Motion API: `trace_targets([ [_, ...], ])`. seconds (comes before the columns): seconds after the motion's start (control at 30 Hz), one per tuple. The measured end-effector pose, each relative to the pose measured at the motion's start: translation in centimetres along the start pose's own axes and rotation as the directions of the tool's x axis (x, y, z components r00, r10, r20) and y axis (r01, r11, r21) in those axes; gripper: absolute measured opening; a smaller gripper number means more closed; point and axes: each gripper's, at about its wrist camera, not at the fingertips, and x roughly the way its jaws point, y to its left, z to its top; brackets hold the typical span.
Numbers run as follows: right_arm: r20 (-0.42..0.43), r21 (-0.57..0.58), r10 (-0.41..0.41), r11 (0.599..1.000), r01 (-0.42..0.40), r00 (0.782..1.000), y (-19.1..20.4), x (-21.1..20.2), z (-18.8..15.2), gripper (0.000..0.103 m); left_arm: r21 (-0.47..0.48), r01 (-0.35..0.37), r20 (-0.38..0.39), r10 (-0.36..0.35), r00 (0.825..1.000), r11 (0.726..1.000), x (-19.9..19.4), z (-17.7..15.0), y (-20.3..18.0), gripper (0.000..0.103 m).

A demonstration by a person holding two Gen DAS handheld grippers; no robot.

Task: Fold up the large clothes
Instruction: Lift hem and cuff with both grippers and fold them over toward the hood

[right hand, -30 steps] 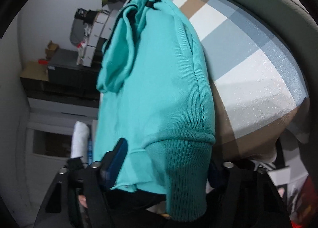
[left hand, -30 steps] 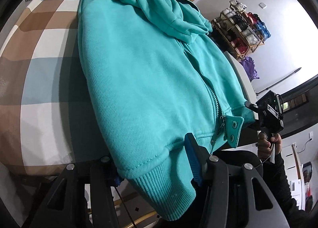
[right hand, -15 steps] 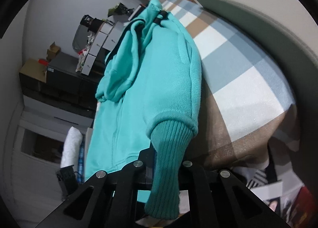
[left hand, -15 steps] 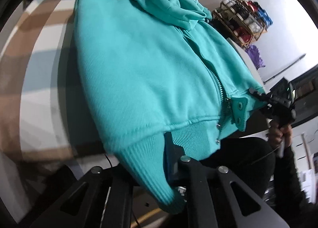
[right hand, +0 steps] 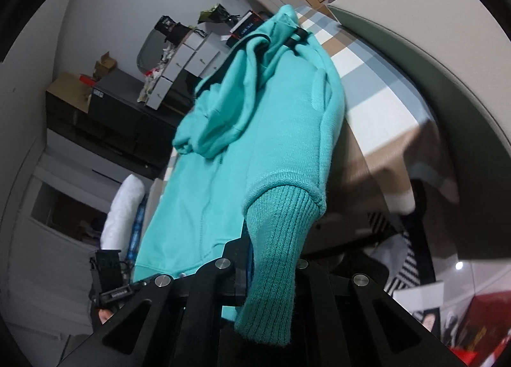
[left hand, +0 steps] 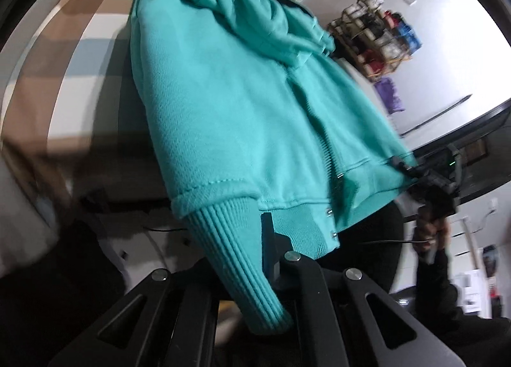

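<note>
A teal zip hoodie lies on a bed with a checked sheet, its bottom hem lifted toward me. My left gripper is shut on the hem and a ribbed cuff that hangs between the fingers. My right gripper is shut on the other hem corner with the other ribbed cuff draped over it. The hoodie stretches away to its hood at the far end. Each view shows the other gripper at the opposite hem corner: the right one, the left one.
The bed's checked sheet runs beside the hoodie. A shoe rack stands against the wall. Drawers and boxes and a dark cabinet line the far wall. A grey headboard or mattress edge is on the right.
Both grippers have closed on the hoodie's hem and cuffs and lifted them off the bed edge. The hem now hangs raised and the views have tilted upward.
</note>
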Motion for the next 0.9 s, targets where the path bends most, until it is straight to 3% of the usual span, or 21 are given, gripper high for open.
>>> trace_targets([
  [0.07, 0.022, 0.014, 0.068, 0.998, -0.068, 0.997, 0.5, -1.7, -0.8, 0.008, -0.029, 0.038, 0.006, -0.038, 0.999, 0.999, -1.4, 0.0, -0.2, 0.0],
  [0.17, 0.068, -0.025, 0.081, 0.996, -0.08, 0.994, 3.0, -4.1, -0.5, 0.008, 0.008, 0.081, 0.035, -0.081, 0.996, 0.997, -3.5, 2.1, -1.6, 0.0],
  [0.3, 0.12, -0.055, 0.115, 0.992, -0.109, 0.986, 6.3, -5.0, 3.7, 0.008, 0.086, 0.104, 0.047, -0.108, 0.993, 0.991, -4.7, 9.0, -3.8, 0.0],
  [0.4, 0.128, -0.072, 0.101, 0.993, -0.092, 0.987, 8.7, -3.8, 9.1, 0.007, 0.091, 0.098, 0.07, -0.104, 0.992, 0.991, -4.7, 16.0, -4.8, 0.0],
  [0.57, 0.084, -0.008, 0.006, 1.0, -0.006, 0.996, 10.5, 0.4, 20.1, 0.007, 0.013, 0.005, 0.132, -0.006, 0.991, 1.0, -3.4, 28.3, -3.9, 0.0],
  [0.67, 0.011, 0.069, -0.077, 0.995, 0.076, 0.997, 9.7, 4.5, 26.7, 0.007, -0.095, 0.002, 0.114, 0.009, 0.993, 0.996, -1.1, 34.1, -1.3, 0.0],
  [0.77, -0.048, 0.135, -0.139, 0.98, 0.145, 0.989, 8.1, 8.8, 31.6, 0.007, -0.161, 0.0, 0.096, 0.015, 0.995, 0.987, 1.4, 37.3, 0.6, 0.0],
  [0.9, -0.13, 0.153, -0.197, 0.964, 0.216, 0.972, 6.1, 14.6, 35.3, 0.007, -0.206, -0.03, 0.049, 0.041, 0.998, 0.978, 4.9, 40.2, 3.2, 0.0],
])
